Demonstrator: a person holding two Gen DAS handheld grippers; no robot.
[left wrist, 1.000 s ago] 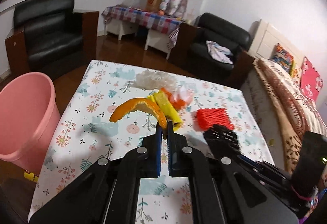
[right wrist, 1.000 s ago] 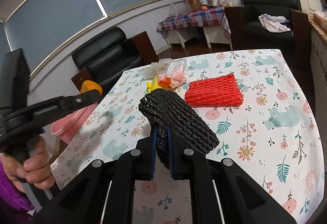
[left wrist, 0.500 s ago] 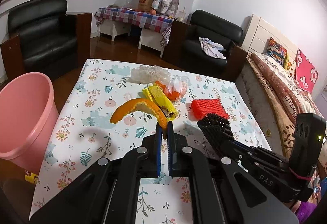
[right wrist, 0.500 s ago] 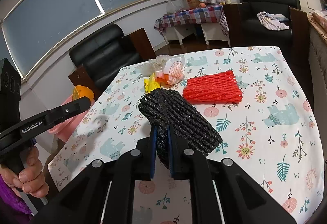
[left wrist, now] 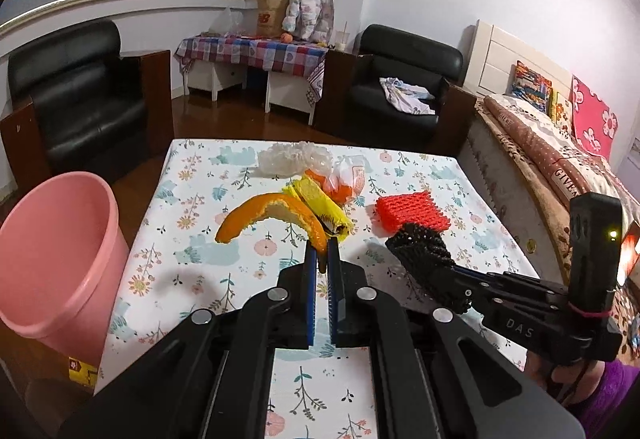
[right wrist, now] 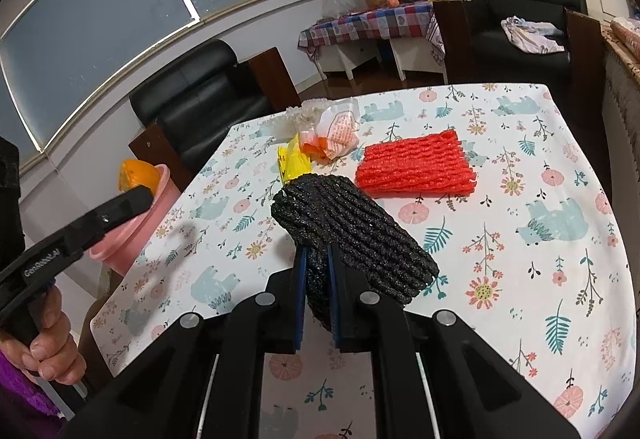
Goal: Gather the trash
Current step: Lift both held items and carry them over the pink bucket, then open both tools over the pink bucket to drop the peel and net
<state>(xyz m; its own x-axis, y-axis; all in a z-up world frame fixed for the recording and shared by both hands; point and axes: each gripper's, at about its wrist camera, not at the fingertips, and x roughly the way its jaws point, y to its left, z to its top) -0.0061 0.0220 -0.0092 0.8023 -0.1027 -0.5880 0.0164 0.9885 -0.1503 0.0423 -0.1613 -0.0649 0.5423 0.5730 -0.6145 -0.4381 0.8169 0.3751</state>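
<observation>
The left gripper [left wrist: 321,259] is pinching a curved orange peel [left wrist: 272,213] by one end, held above the floral table [left wrist: 192,223], with the pink bin [left wrist: 56,255] off to its left. The right gripper [right wrist: 316,263] is clamped on a black foam net [right wrist: 352,235]; a red foam net [right wrist: 416,167] lies just beyond, wrappers [right wrist: 320,143] further ahead-left.

Bin [left wrist: 60,259] left of table [left wrist: 200,279] — wrappers [left wrist: 316,175] at far middle.
</observation>
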